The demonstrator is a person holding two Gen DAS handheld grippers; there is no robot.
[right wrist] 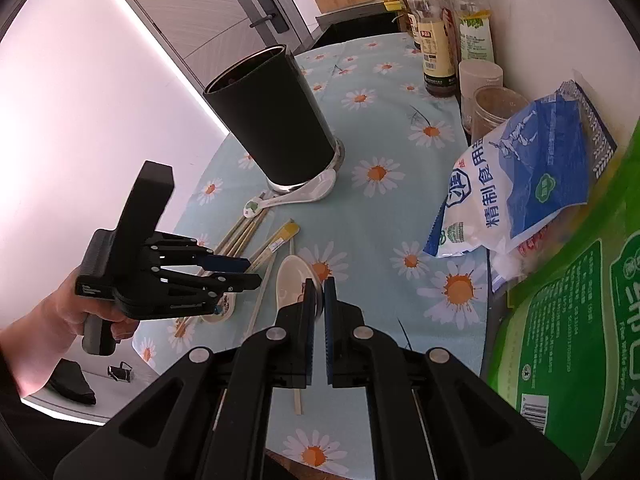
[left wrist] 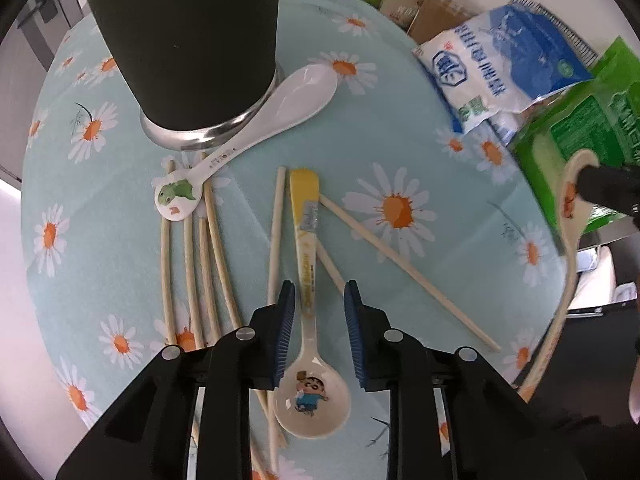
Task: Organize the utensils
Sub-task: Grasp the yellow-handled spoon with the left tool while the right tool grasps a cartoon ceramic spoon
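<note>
Daisy-print tablecloth (left wrist: pixel 400 92) scattered with utensils; sorting barely begun, by the look of it. Upper left, tall black holder (left wrist: pixel 184 40), nothing seen poking above its rim. White dinosaur spoon (left wrist: pixel 256 128) leaning against its base. Chopsticks (left wrist: pixel 208 248) loose at centre left. Left gripper (left wrist: pixel 318 304), jaws narrow, straddling the handle of the cartoon spoon (left wrist: pixel 310 360), not yet pinching. Right gripper (right wrist: pixel 319 292), lower centre, clamped on another spoon (right wrist: pixel 294 276) at its rim. Everything else still waiting.

Both wrist views look steeply down, close (sharing the black holder (left wrist: pixel 188 40))
</note>
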